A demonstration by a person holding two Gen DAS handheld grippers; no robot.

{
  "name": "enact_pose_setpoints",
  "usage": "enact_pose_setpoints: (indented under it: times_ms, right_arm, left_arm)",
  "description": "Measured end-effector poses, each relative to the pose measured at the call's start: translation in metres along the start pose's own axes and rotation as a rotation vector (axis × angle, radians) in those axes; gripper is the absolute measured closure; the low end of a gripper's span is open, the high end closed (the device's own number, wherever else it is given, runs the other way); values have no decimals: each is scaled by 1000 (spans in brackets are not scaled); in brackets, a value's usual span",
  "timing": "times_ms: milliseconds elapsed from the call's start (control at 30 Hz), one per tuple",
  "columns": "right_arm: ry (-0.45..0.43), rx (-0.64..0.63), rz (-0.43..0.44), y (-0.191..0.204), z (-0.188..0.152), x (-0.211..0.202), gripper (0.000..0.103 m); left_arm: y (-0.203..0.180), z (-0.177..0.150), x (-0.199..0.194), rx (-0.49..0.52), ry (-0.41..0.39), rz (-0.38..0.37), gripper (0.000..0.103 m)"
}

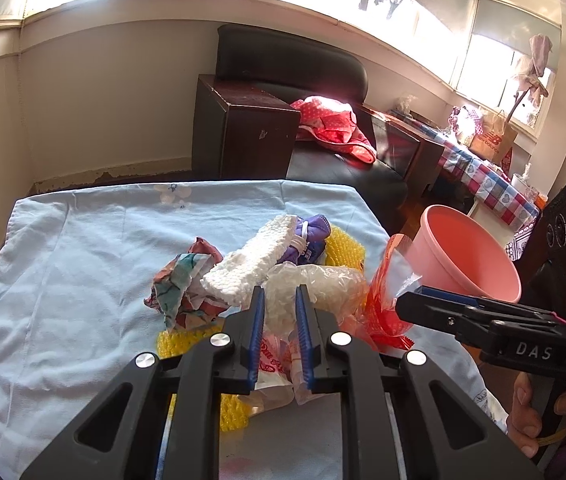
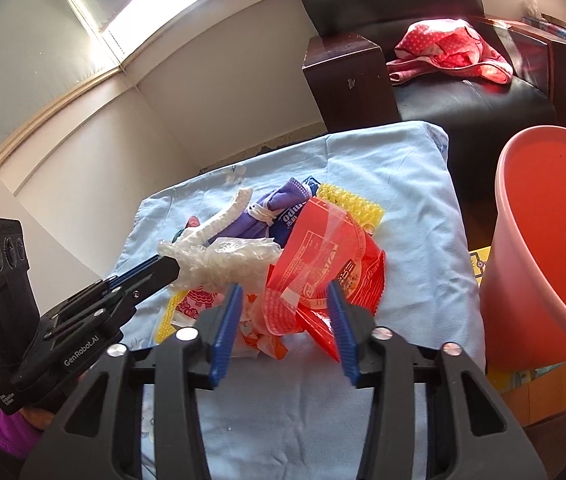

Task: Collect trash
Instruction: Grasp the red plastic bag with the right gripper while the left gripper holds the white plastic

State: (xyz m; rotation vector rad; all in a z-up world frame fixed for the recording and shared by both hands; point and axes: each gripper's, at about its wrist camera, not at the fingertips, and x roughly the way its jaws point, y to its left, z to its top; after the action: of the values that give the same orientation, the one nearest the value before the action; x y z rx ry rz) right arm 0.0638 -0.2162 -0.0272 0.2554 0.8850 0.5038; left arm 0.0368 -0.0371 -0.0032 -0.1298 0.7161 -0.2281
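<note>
A pile of trash lies on a light blue cloth [image 1: 63, 264]: clear crumpled plastic [image 1: 315, 284], white foam strip [image 1: 255, 256], purple packet [image 1: 311, 236], yellow mesh [image 1: 343, 248], crumpled printed paper [image 1: 187, 284] and a red wrapper [image 2: 323, 256]. My left gripper [image 1: 279, 300] is closed on the clear plastic [image 2: 223, 260], its tips also showing in the right wrist view [image 2: 171, 268]. My right gripper [image 2: 283, 296] is open, its jaws on either side of the red wrapper's near edge [image 1: 383, 300]. A pink bucket [image 2: 547, 240] stands to the right of the table.
A dark armchair [image 1: 323, 128] with a red dotted cloth [image 1: 331, 124] stands behind the table. A dark wooden side table [image 1: 243, 128] is beside it. A checked tablecloth with bags [image 1: 483, 168] is at the far right. A yellow box [image 2: 479, 264] lies under the bucket.
</note>
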Motion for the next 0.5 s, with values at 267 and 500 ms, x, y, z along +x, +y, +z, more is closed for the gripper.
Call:
enact_pose_setpoints:
  times_ms: [267,500]
  right_arm:
    - [9,-22,9,4,-8,-4,99]
    - [-47,-83,-7,13,-10,-31,99]
  left_arm:
    - [-6,-1,-16,23,-31,8,89]
    - [-14,7,-39,27,-92,2,90]
